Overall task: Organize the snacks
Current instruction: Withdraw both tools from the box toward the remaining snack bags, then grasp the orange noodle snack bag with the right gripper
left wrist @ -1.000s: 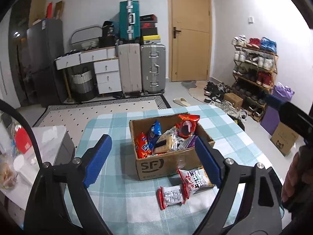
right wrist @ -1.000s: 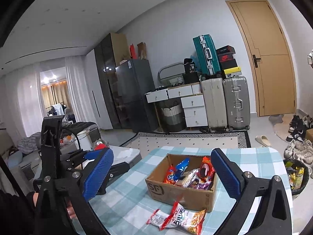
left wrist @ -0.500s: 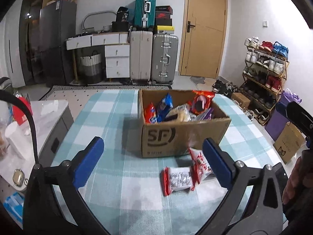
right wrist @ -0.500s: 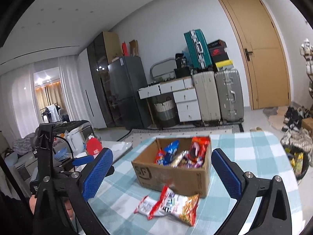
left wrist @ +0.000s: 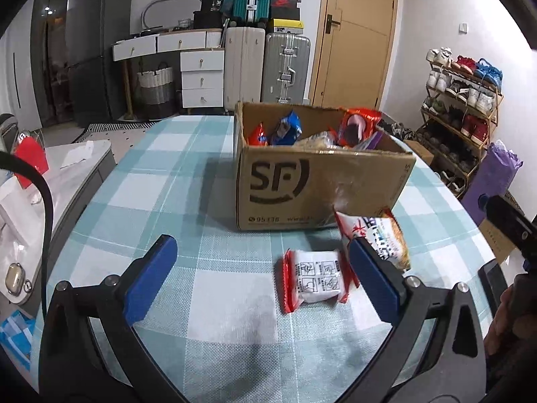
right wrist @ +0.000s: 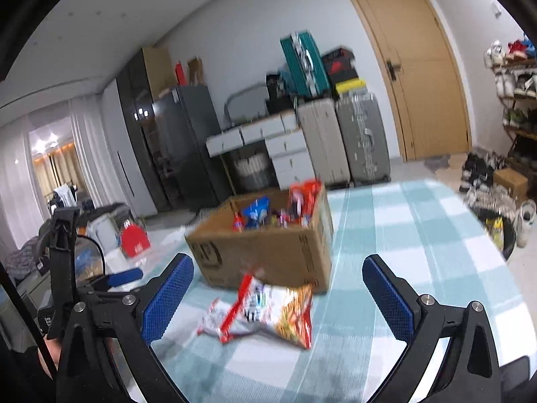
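Note:
A cardboard box marked SF stands on the checked tablecloth and holds several snack packs. In front of it lie a small white and red packet and a larger red and orange snack bag that leans on the box. My left gripper is open and empty, low over the table, with the small packet just inside its right finger. My right gripper is open and empty, above the snack bag and small packet, facing the box.
A low side table with clutter stands left of the table. Suitcases, white drawers, a door and a shoe rack line the back and right. A bin sits beyond the table's right edge.
Both grippers have come down and forward toward the two loose packets in front of the box. Both stay open. The packets and box have not moved.

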The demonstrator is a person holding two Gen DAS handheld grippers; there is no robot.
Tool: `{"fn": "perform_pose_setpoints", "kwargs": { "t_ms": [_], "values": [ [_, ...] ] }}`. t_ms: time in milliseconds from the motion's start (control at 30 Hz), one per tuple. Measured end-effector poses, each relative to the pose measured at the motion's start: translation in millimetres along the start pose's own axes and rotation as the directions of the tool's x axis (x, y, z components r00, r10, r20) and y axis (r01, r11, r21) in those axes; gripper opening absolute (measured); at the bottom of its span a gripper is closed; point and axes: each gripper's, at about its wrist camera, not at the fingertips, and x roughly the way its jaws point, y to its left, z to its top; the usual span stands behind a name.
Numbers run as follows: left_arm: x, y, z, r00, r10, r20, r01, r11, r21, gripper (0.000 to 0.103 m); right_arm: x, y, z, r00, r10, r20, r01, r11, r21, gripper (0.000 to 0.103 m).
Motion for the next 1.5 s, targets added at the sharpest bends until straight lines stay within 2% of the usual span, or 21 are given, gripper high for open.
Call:
{"fn": "perform_pose_setpoints", "kwargs": {
  "t_ms": [267, 433, 567, 733, 900, 1167, 1367, 1500],
  "values": [
    [29.0, -4.5, -8.8, 0.999, 0.024, -0.034, -0.024, 1.000, 0.019, 0.102, 37.0, -14.9, -15.6, 0.991, -0.017, -0.134, 0.025, 0.998, 0.064, 0.102],
    [52.3, -1.8, -17.3, 0.997, 0.015, -0.070, -0.015, 1.000, 0.005, 0.102, 64.3, -16.7, -24.2, 0.975, -0.021, -0.220, 0.039, 0.996, 0.076, 0.102],
    [64.6, 4.0, -21.6, 0.996, -0.003, -0.090, 0.003, 1.000, -0.006, 0.102, 90.7, -18.8, -33.1, 0.954, -0.003, -0.299, 0.035, 0.994, 0.100, 0.102],
    [72.8, 6.4, -21.5, 0.996, -0.023, -0.085, 0.022, 1.000, -0.016, 0.102, 112.9, -15.2, -34.0, 0.944, 0.019, -0.328, 0.018, 0.994, 0.111, 0.102],
    [80.5, 1.2, -22.2, 0.997, -0.015, -0.080, 0.015, 1.000, -0.004, 0.102, 129.7, -6.7, -32.2, 0.937, 0.007, -0.349, 0.027, 0.995, 0.092, 0.102],
    [74.7, 7.3, -22.3, 0.997, -0.016, -0.073, 0.016, 1.000, -0.002, 0.102, 146.4, 0.3, -34.5, 0.917, 0.002, -0.399, 0.038, 0.995, 0.094, 0.102],
    [63.5, 7.4, -26.4, 0.997, -0.011, -0.075, 0.011, 1.000, 0.004, 0.102, 148.0, -1.1, -37.9, 0.915, 0.055, -0.400, -0.004, 0.992, 0.128, 0.066],
    [64.5, 8.2, -26.5, 0.997, -0.003, -0.082, 0.004, 1.000, 0.002, 0.102, 145.3, -3.2, -38.7, 0.915, 0.066, -0.397, -0.012, 0.990, 0.137, 0.059]
  ]
}}
